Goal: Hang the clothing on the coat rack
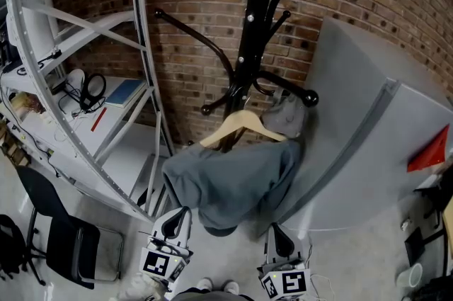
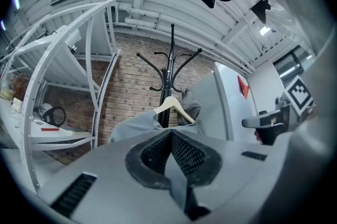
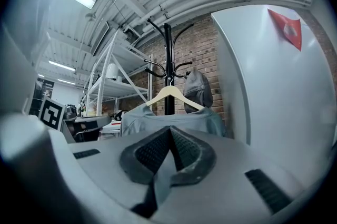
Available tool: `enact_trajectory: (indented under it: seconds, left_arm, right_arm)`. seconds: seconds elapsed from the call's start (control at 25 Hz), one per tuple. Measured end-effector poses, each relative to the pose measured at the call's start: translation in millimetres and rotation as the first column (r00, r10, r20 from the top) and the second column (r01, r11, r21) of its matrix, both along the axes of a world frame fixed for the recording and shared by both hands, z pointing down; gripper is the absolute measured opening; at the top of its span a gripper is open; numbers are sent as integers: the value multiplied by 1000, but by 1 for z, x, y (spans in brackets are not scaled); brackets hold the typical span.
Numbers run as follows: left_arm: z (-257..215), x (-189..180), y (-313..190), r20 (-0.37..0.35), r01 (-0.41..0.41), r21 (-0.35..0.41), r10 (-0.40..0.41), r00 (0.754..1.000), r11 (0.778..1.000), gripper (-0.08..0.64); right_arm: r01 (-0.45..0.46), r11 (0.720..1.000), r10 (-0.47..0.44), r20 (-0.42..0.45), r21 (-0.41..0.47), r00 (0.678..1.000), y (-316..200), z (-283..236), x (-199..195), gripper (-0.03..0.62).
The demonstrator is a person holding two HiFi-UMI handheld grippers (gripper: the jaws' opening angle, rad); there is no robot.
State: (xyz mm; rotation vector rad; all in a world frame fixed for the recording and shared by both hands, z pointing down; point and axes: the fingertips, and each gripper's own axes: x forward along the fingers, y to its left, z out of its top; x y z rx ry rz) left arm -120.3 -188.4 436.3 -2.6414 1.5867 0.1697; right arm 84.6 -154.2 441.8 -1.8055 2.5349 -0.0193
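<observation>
Grey garment (image 1: 226, 183) on wooden hanger (image 1: 244, 124) apparently hangs from black coat rack (image 1: 248, 44).

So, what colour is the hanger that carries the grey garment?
Pale, light wood colour; the hanger shows best in the right gripper view.

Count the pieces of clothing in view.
2. A grey shirt drapes over the wooden hanger at the coat rack pole; a grey cap hangs from a lower hook to its right. More could be hidden behind them.
</observation>
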Motion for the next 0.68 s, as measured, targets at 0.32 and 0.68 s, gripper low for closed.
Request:
enact_trajectory:
  seconds: [0.32,0.68]
  left_arm:
    - [6,2,1,4,-3,-3,3,1000,1000,8]
    - [11,3,3,0,-16,-29,16,1000,999,8]
  right_arm:
    - [-2,1000,2,4,11,1000,-2,-2,-1,21]
    - [7,1000,-7,9,4,1000,1,-1,-6,21]
